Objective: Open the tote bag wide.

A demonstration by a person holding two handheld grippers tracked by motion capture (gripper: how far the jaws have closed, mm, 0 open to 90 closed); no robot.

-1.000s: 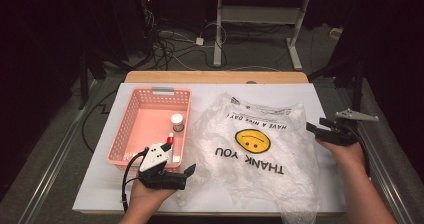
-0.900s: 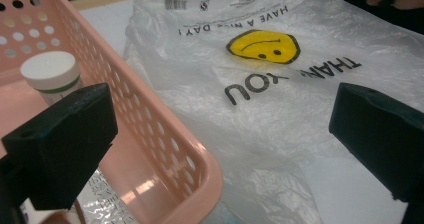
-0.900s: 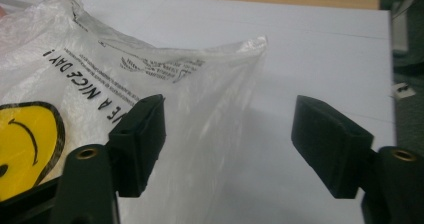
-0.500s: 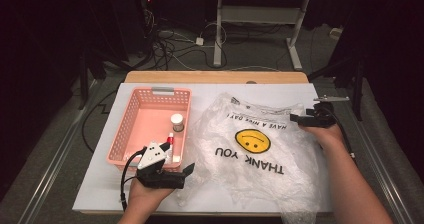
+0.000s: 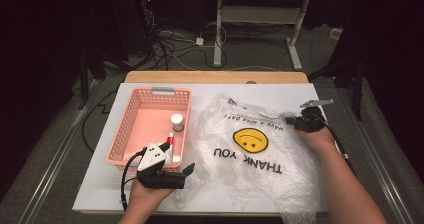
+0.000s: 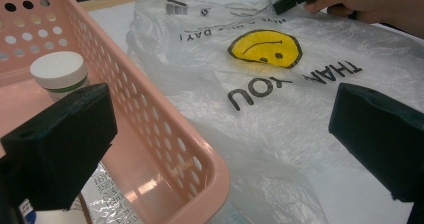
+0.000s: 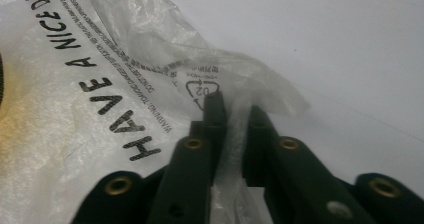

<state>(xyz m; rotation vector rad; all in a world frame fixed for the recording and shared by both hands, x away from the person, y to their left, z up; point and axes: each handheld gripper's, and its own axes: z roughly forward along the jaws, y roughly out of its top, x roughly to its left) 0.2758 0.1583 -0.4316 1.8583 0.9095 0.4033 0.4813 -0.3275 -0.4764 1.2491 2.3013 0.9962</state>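
The right gripper (image 7: 234, 115) is nearly closed, a fold of the plastic bag (image 5: 250, 149) pinched between its jaws at the far right edge. The bag, thin, clear and crumpled, is printed with a yellow smiley and is spread over the white table (image 5: 280, 91), just beside the pink basket (image 5: 150, 126). Dark floor and cables are seen beyond. The left gripper (image 5: 186, 174) is held wide open near the basket's front corner.

Setting: lab or workshop test bench. White work table (image 5: 150, 194) on dark floor. Loose cables (image 5: 175, 39) and bare desk frame (image 5: 260, 19) behind.
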